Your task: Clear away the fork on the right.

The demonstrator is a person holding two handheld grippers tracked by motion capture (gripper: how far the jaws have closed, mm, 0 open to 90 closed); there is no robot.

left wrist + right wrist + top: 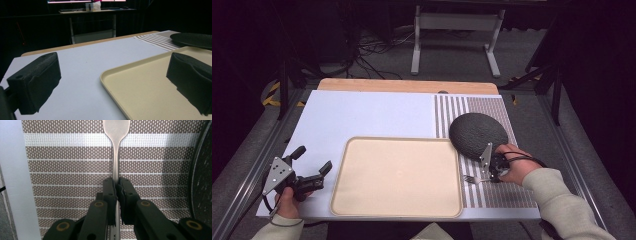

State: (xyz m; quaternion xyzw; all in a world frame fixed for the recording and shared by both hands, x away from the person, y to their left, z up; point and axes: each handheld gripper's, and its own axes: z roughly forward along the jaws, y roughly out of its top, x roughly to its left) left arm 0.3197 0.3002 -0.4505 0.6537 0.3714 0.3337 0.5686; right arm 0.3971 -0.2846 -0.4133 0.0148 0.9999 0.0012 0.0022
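A white table [362, 115] lies in front of you, with a strip of bare wood along its far edge. Near your side sits a large beige tray [396, 176] with a raised rim and rounded corners; nothing is in it. Right of the tray, a brown-and-white striped placemat [512, 190] runs from the far edge to the near edge of the table. A dark round speckled plate [478, 134] rests on the far half of that mat, its left rim just beside the tray's far right corner; nothing is on it.

Your right gripper [487, 172] sits low over the mat, just nearer you than the plate and close to the tray's right rim. Its jaws are pressed together on the handle of a metal fork [115, 157], which lies along the mat and points away from the gripper; in the high view its tines [469, 179] point toward the tray. The plate's rim [202, 182] is close on one side of the gripper.

Your left gripper [314, 167] is at the table's near left corner, just left of the tray. Its jaws are spread wide with nothing between them; one black pad [37, 80] hangs over bare table, the other [192, 80] over the tray's left part.

The table's far left area is bare and open. Beyond the table are the grey floor, cables and a desk frame [457, 35].
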